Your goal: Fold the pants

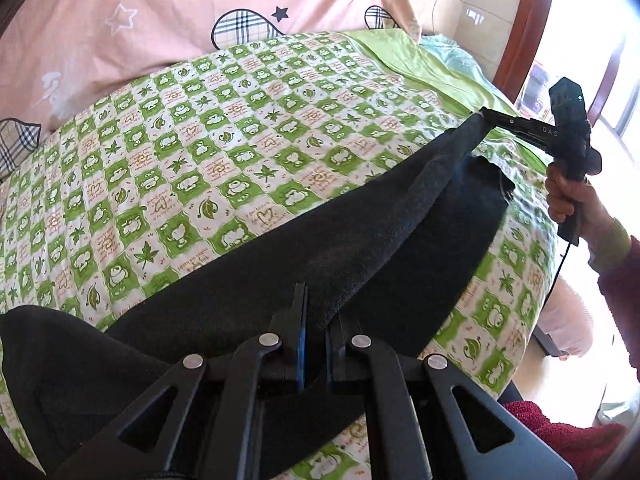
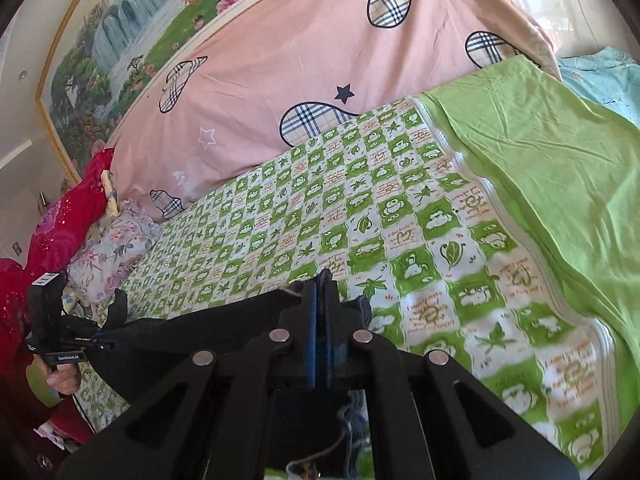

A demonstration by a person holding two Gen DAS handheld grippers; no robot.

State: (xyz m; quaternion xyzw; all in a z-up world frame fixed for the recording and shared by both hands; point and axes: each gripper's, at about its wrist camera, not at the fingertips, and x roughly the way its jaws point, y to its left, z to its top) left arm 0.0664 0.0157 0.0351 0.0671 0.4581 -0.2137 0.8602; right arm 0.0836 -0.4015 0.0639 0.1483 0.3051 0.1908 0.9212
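The black pants (image 1: 280, 264) lie stretched across the near part of the green-and-white checked bed cover (image 1: 192, 152). My left gripper (image 1: 314, 320) is shut on the near edge of the pants. My right gripper (image 1: 486, 114), seen far right in the left wrist view, is shut on the far end of the upper pant leg and holds it lifted above the lower layer. In the right wrist view my right gripper (image 2: 322, 280) pinches the dark fabric (image 2: 224, 324), and the left gripper (image 2: 106, 344) holds the other end at far left.
A pink quilt with plaid hearts (image 2: 320, 60) is piled along the back of the bed. A plain green sheet (image 2: 560, 160) covers the right side. Red and floral pillows (image 2: 80, 216) sit at the left. The bed edge (image 1: 532, 320) drops off at right.
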